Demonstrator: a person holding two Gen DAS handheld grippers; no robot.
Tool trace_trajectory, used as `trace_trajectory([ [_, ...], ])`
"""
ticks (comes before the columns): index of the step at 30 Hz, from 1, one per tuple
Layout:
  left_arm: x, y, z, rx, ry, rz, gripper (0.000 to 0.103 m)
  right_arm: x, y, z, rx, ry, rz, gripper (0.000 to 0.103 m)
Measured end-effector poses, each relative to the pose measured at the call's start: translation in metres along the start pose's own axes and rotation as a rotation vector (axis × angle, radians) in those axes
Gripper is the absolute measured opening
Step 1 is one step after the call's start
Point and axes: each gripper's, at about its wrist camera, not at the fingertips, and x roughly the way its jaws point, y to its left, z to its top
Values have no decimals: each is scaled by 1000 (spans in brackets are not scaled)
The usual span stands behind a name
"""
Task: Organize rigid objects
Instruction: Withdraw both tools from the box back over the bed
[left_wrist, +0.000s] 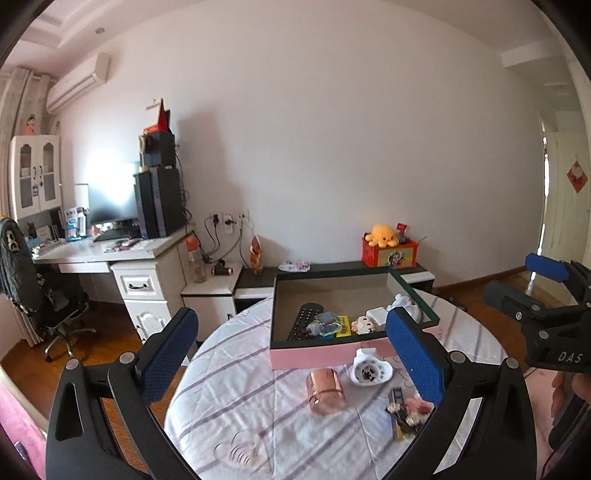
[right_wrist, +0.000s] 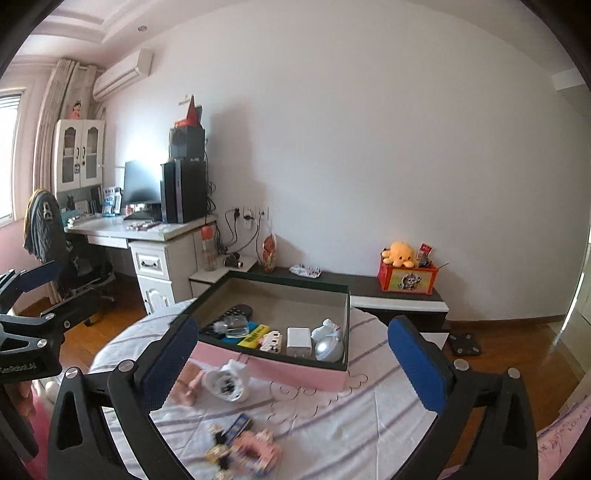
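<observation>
With both grippers' fingers spread and empty, your left gripper (left_wrist: 291, 354) may tip the rose-gold cylinder (left_wrist: 325, 390) rolling toward the round surface's (left_wrist: 236, 406) edge.

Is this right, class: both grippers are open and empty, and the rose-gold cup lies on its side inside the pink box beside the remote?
Not quite. The rose-gold cup lies on its side on the striped cloth, outside the pink box; the left wrist view shows it. The remote is in the box, and the left gripper and right gripper are open and empty.
</observation>
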Motion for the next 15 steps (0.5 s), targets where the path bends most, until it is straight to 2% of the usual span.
trace_trajectory([
  [8,-71,4,-2,11,-76,29,103,-72,27,-6,-5,-47,5,103],
  [15,-116,1,-1,23,-131,38,103,-118,47,-9,-17,-84,-1,103],
])
